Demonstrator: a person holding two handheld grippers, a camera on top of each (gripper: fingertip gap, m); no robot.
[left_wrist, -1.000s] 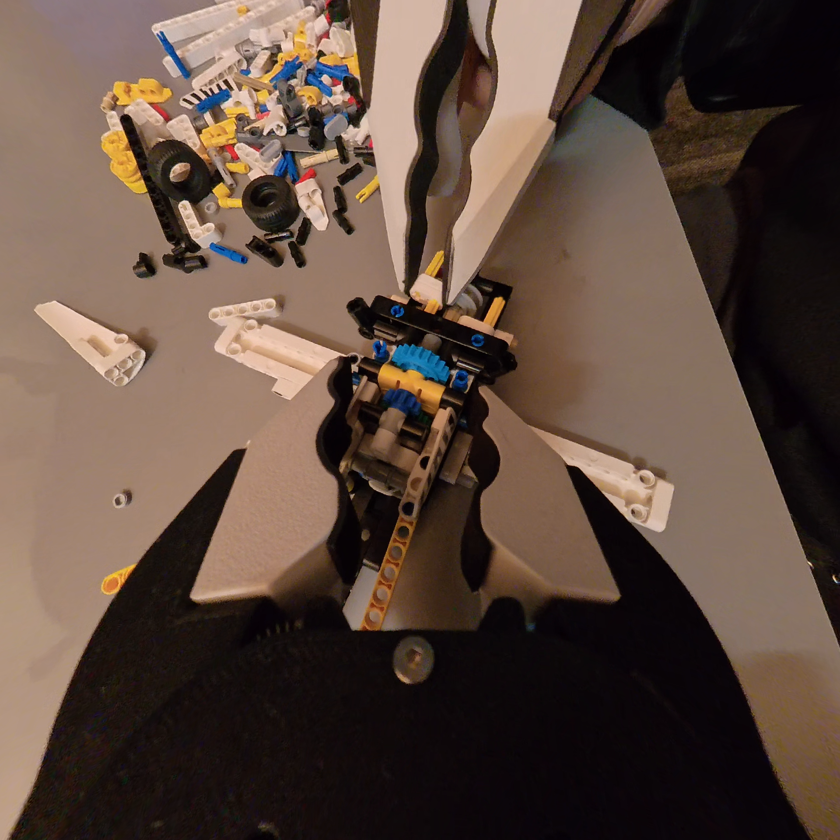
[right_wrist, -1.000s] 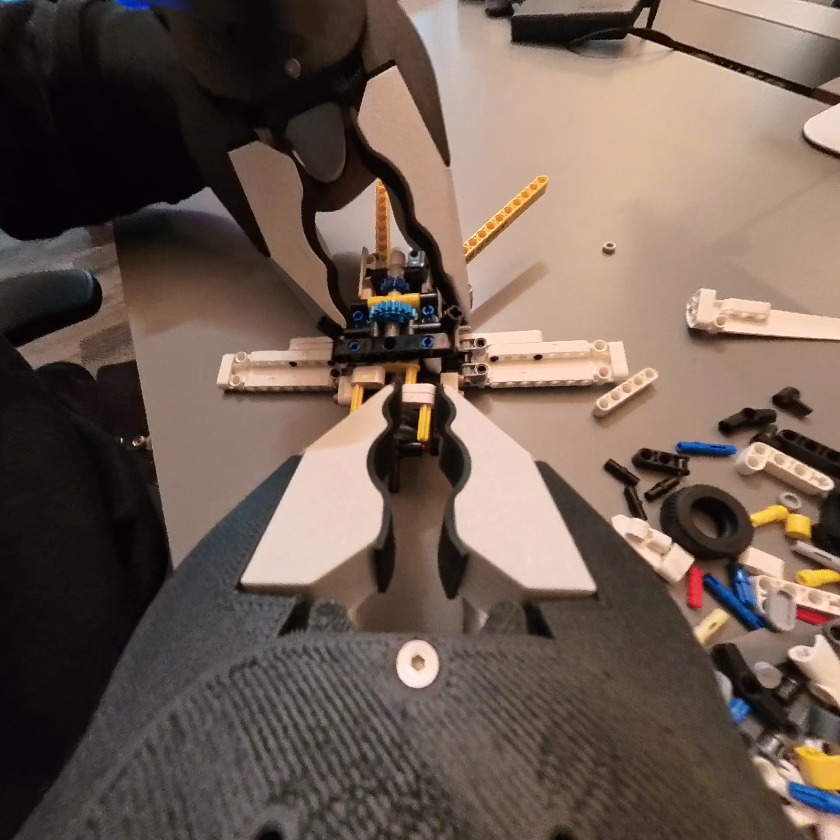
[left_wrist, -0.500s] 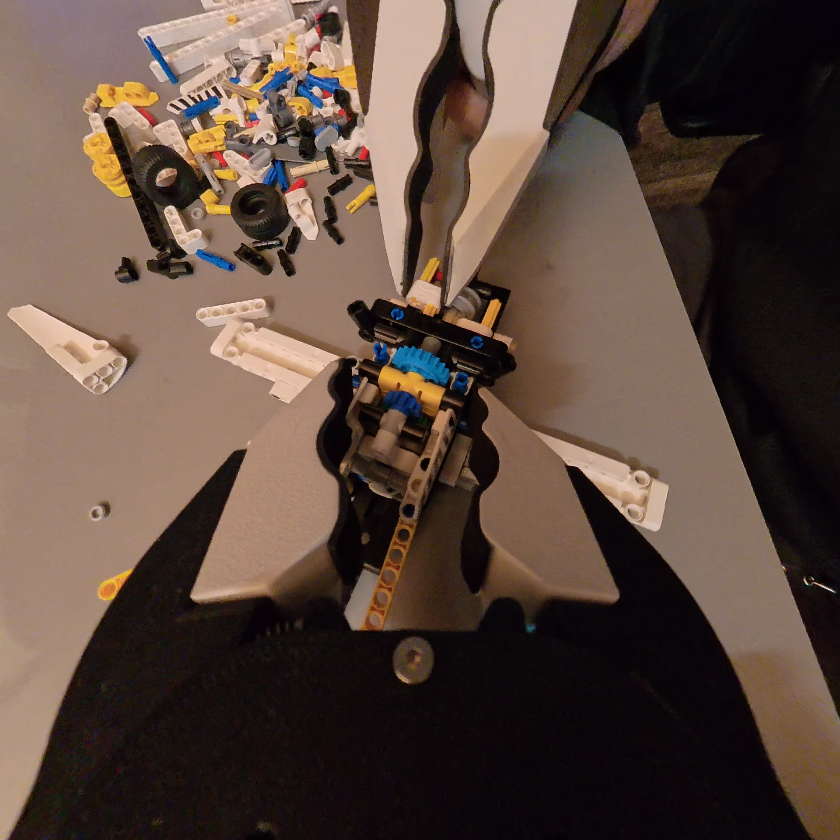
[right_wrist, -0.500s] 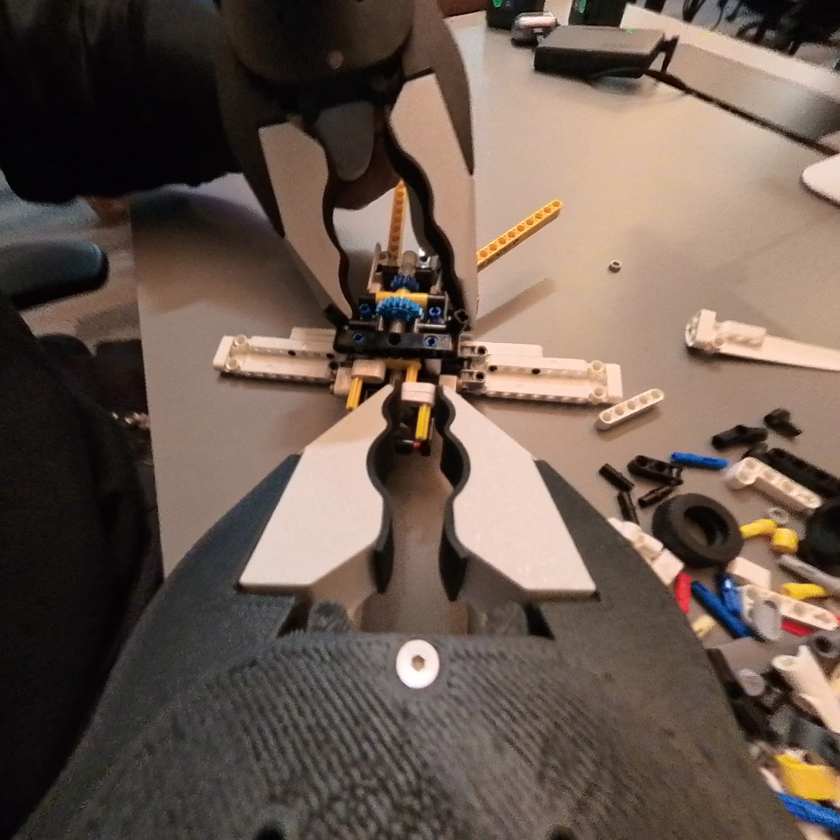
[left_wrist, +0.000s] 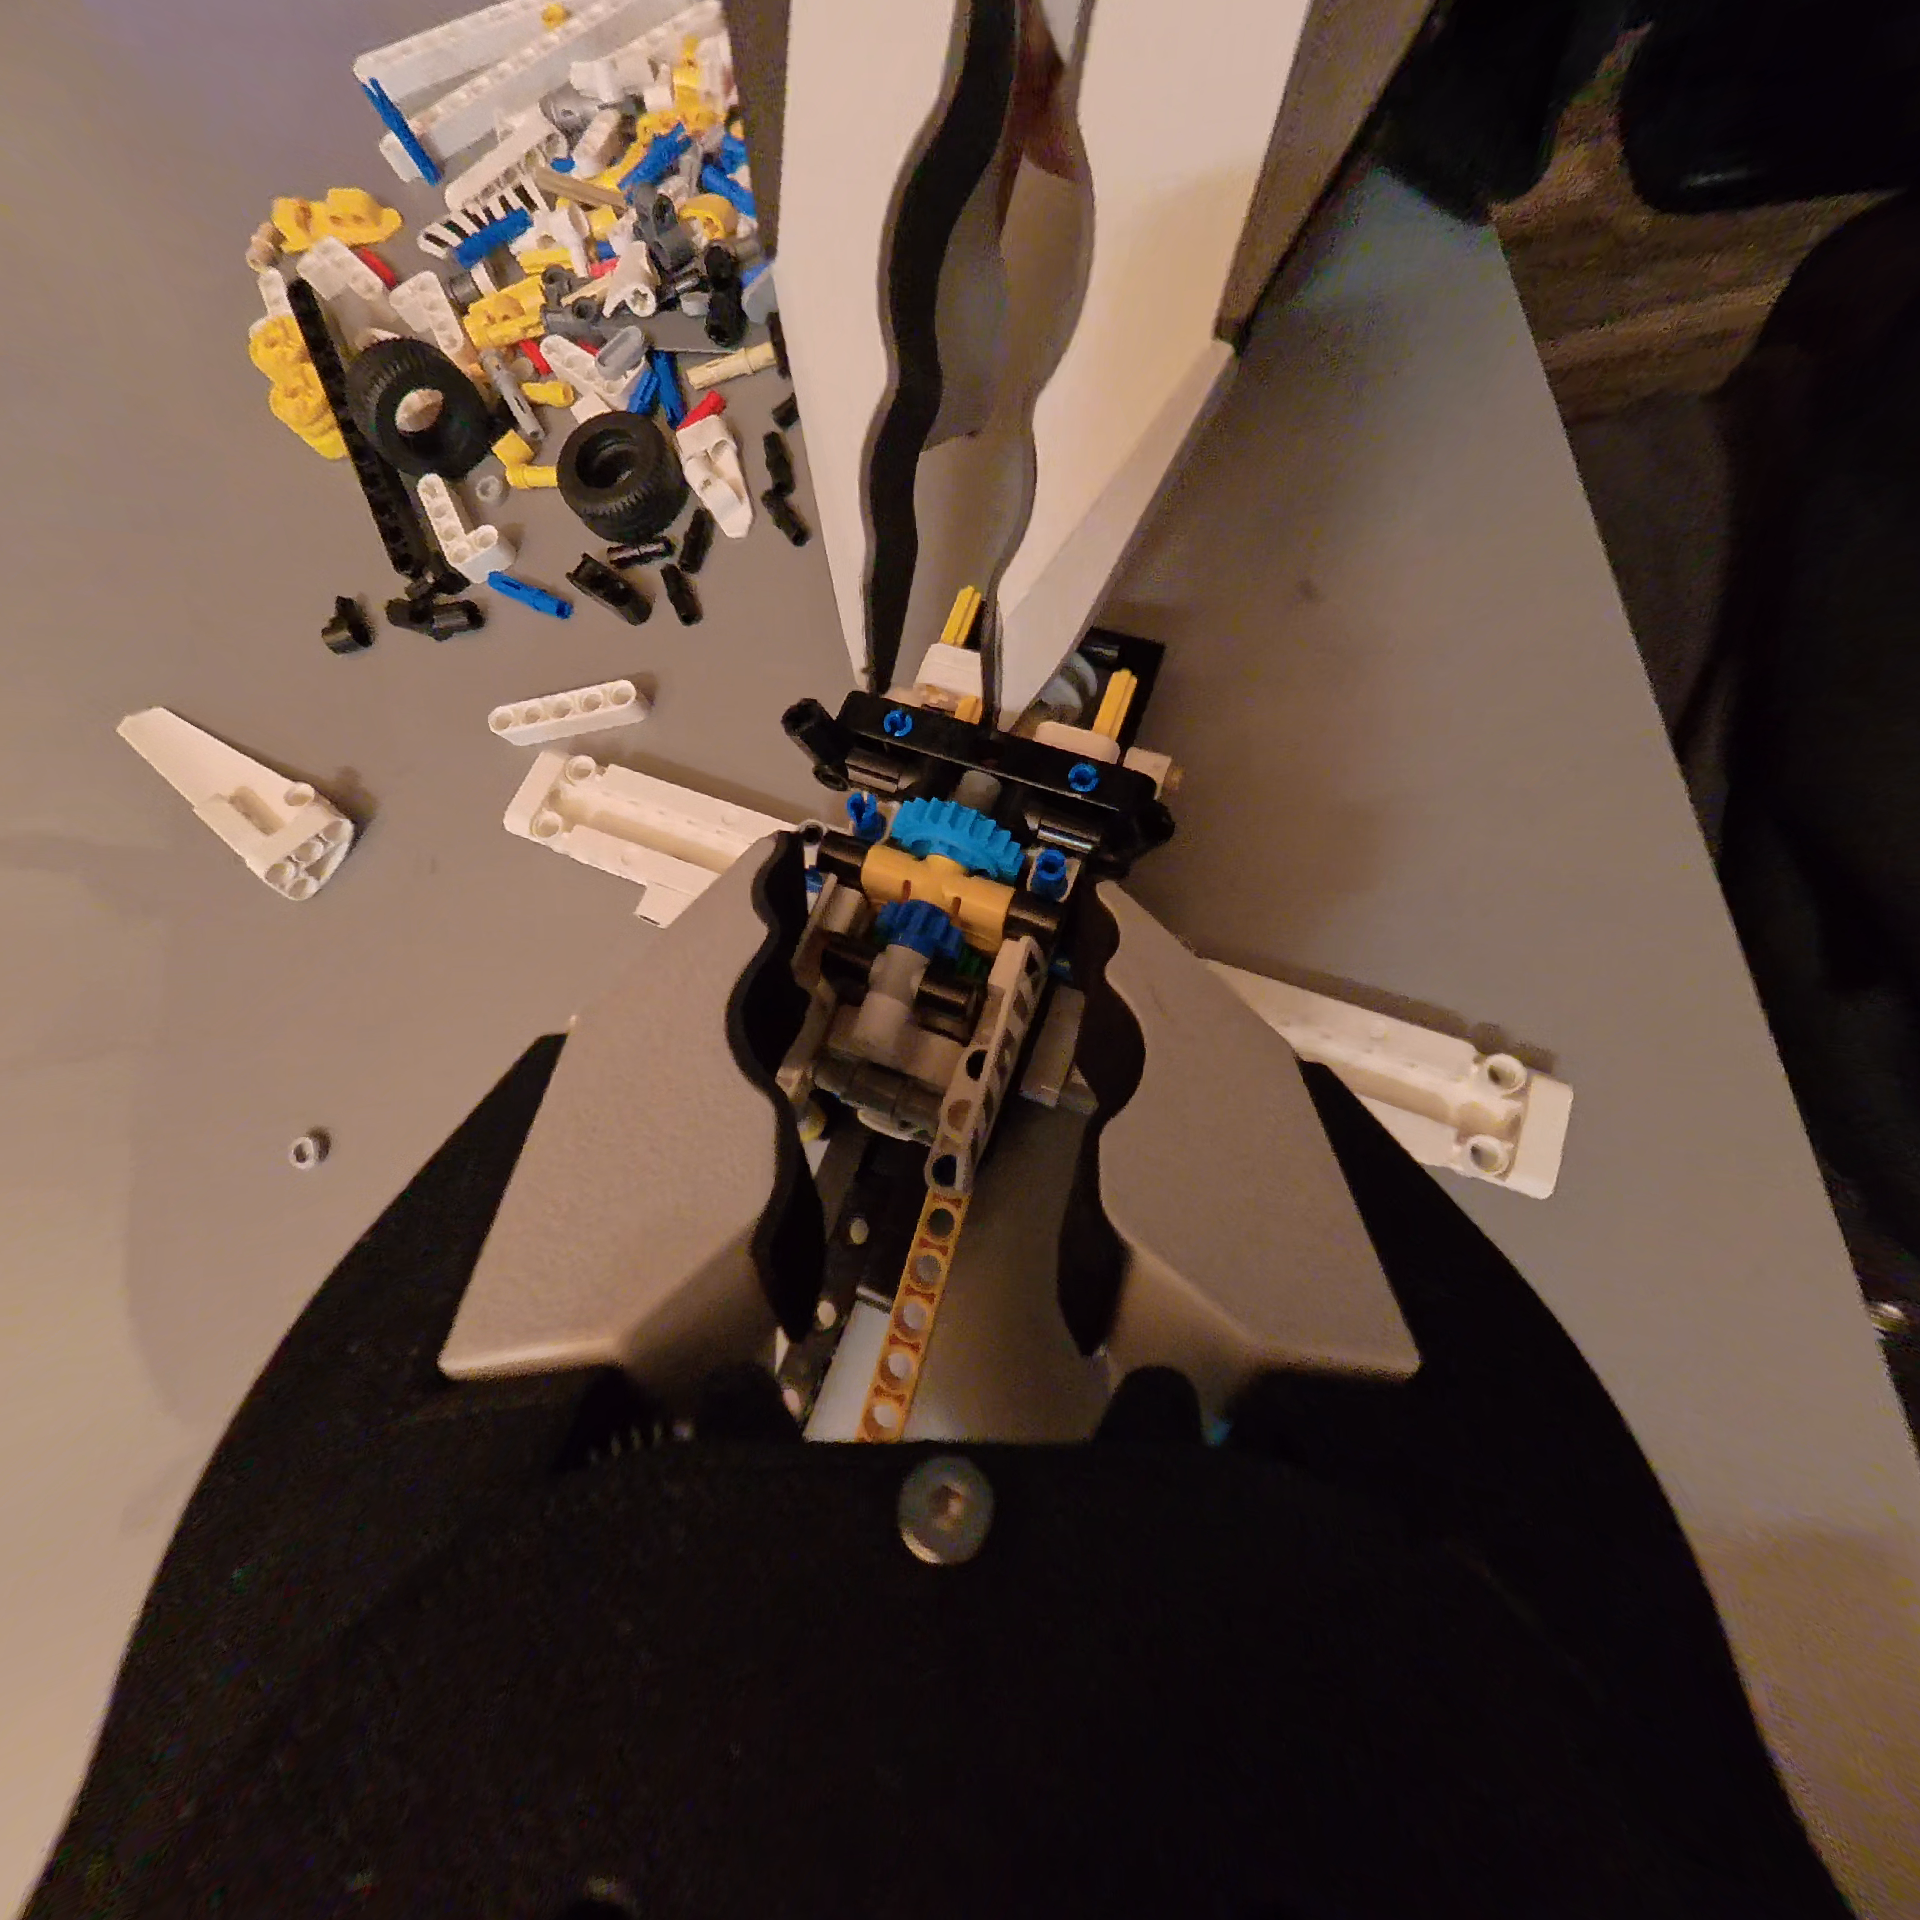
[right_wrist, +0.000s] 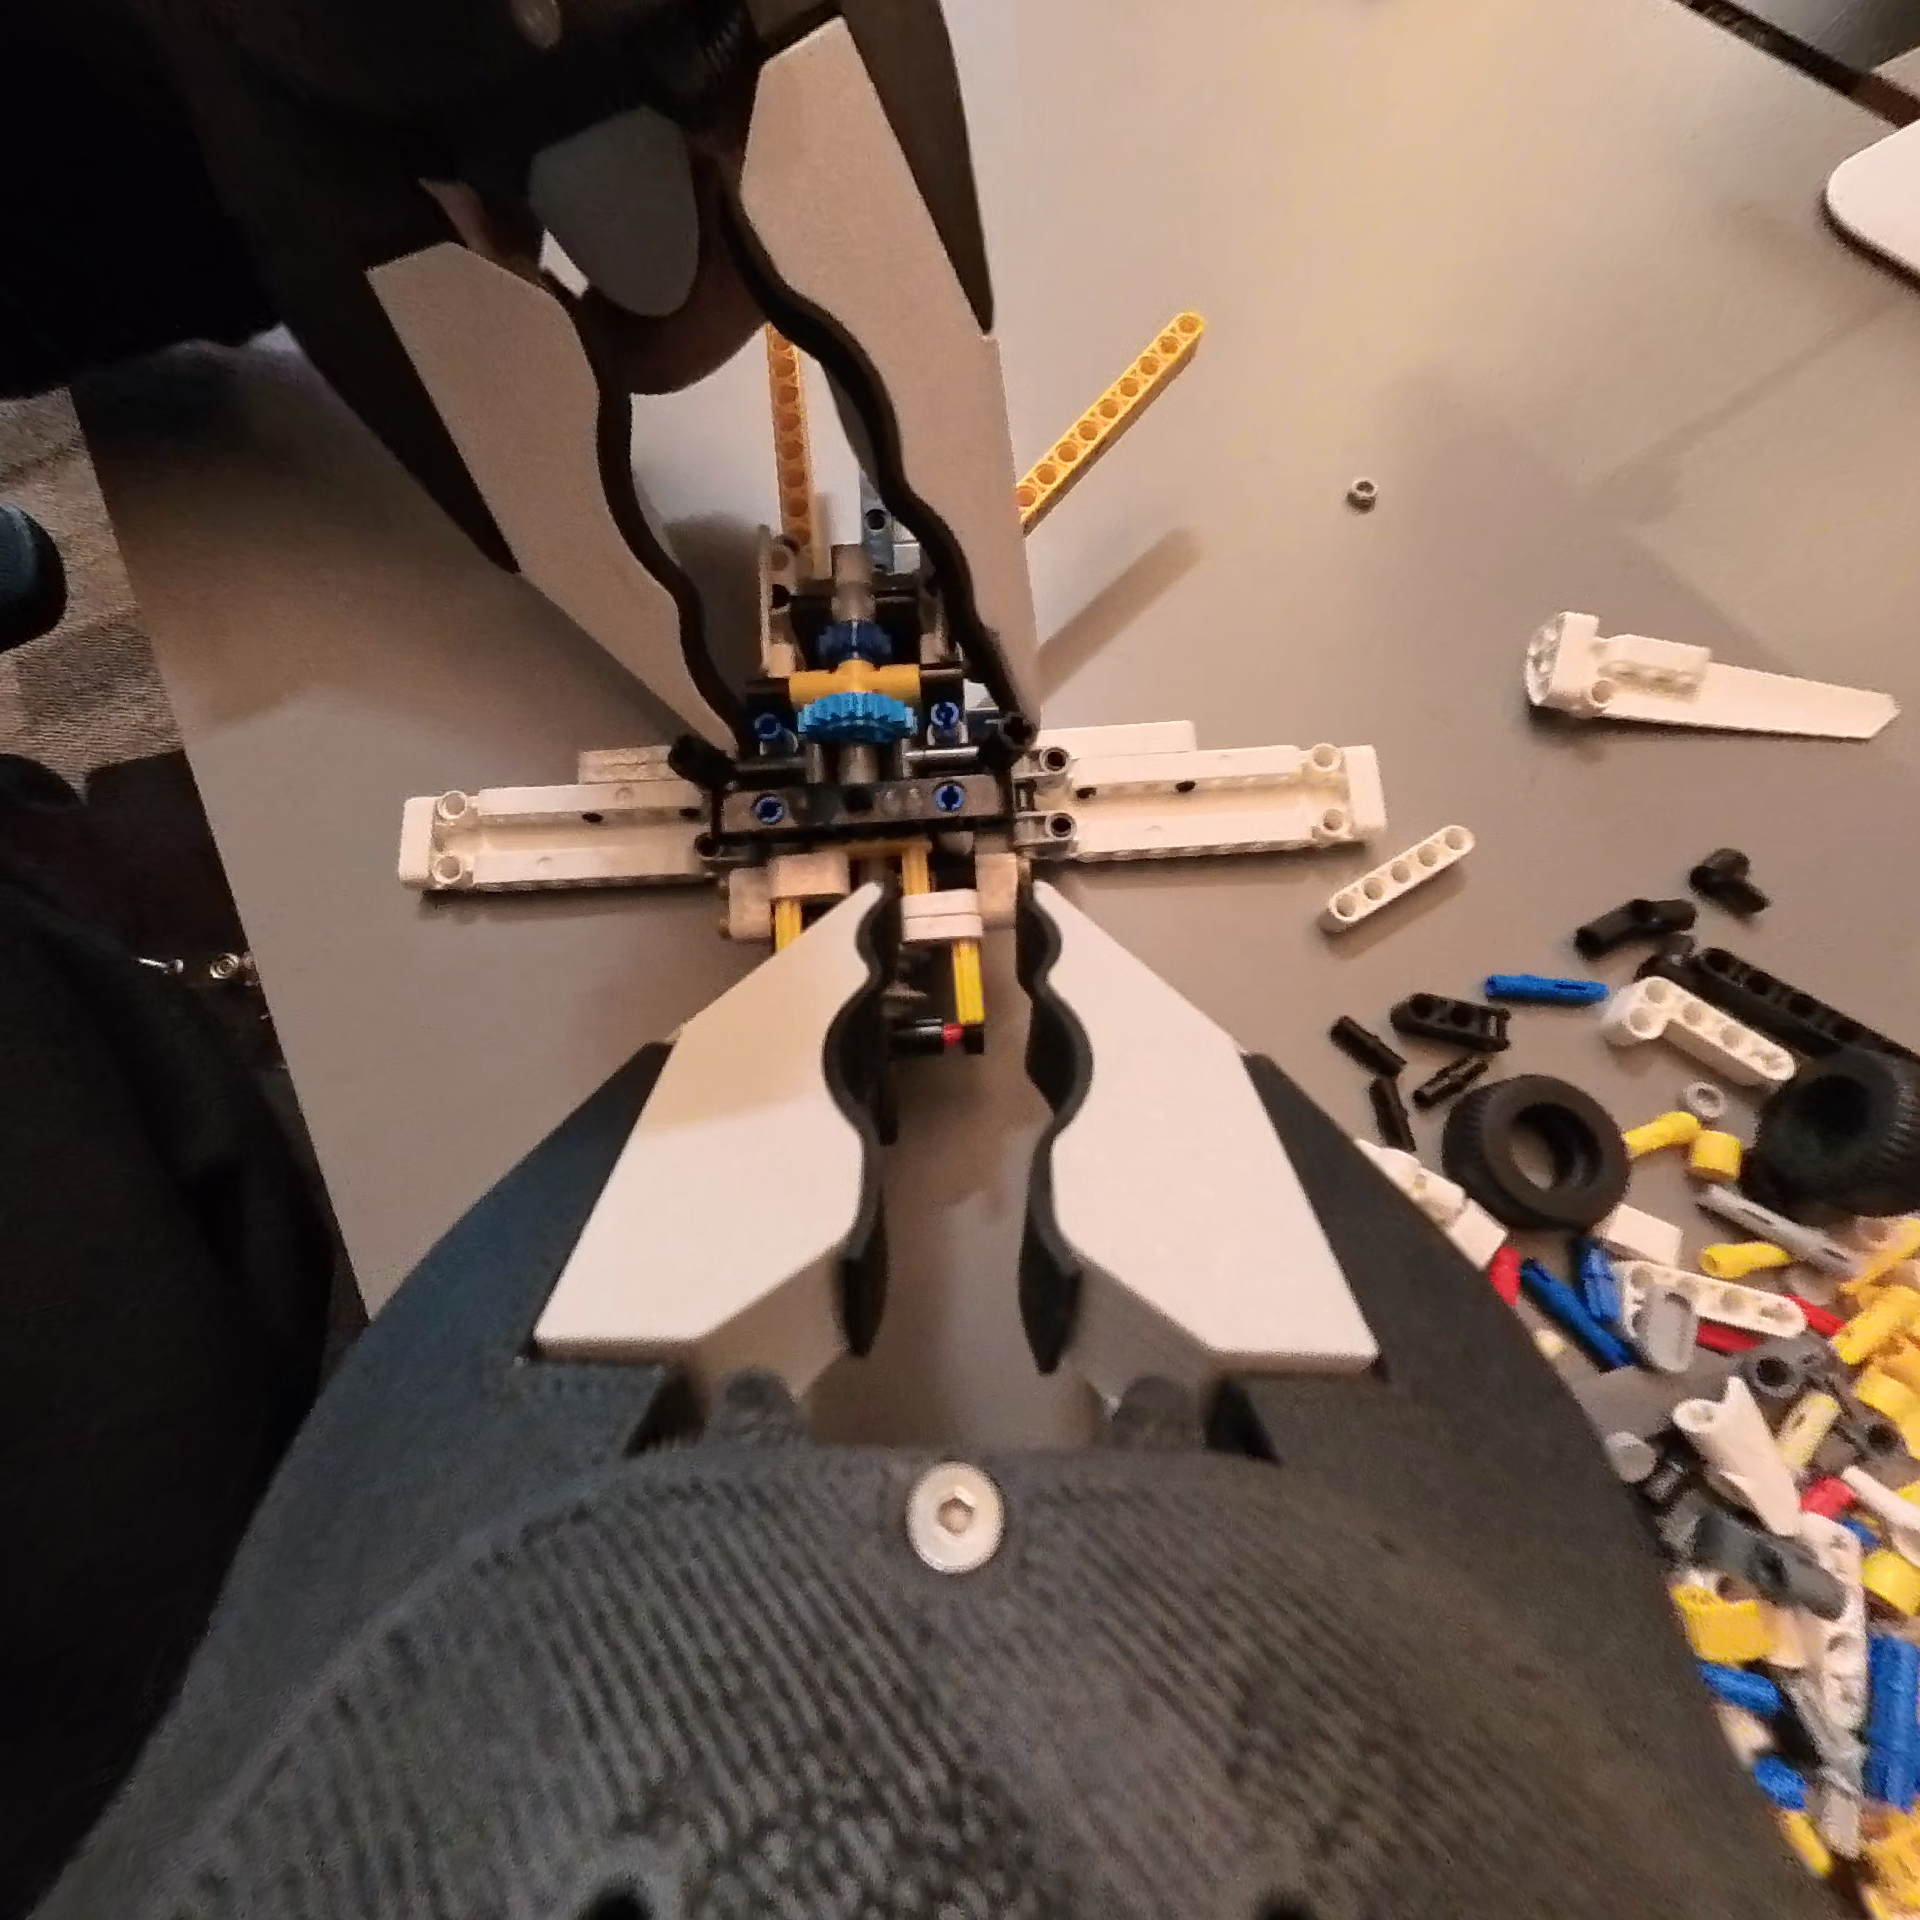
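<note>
The left gripper (left_wrist: 940, 925) is clamped on the black-framed plastic brick model with blue gears (left_wrist: 951, 831), while at its 12 o'clock the right gripper (right_wrist: 951, 914) stands parted around the model's yellow axle (right_wrist: 968, 977).

Both wrist cameras face each other, close over the brick model (left_wrist: 940, 935).

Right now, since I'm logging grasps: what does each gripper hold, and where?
The left gripper clamps the brick model by the sides of its gear frame. The right gripper is open around the white bush on a yellow axle, holding nothing.
</note>
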